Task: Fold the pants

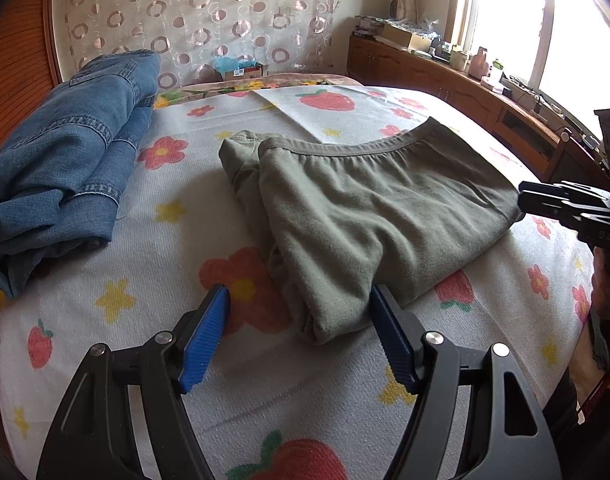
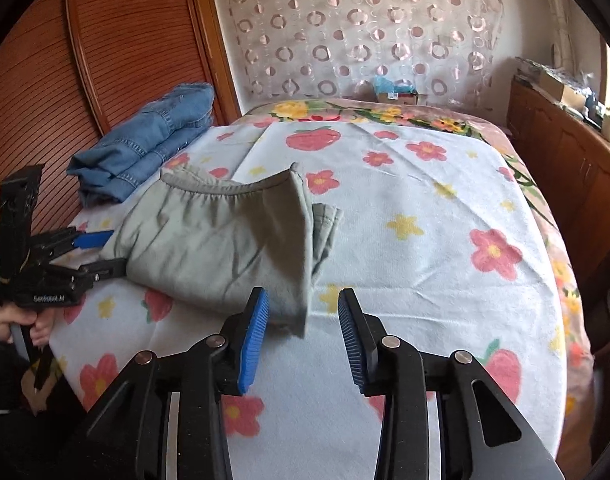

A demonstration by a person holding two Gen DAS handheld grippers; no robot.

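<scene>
The folded olive pants [image 2: 225, 248] lay on the bed [image 2: 425, 264], a corner between the right claw [image 2: 303, 312] pads, unpinched. The left claw [image 1: 301, 312] stood wide, empty, straddling the near edge. Risk: snagging cloth would undo the fold.

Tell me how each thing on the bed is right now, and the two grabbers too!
Green pants: folded, lying flat on the bed, waistband on top.
Jeans: folded, lying apart by the wooden wall.
Left gripper: jaws open, either side of the green pants' corner.
Right gripper: jaws open, holding nothing, the pants' corner just between them.
Bedsheet: spread out flat.
</scene>
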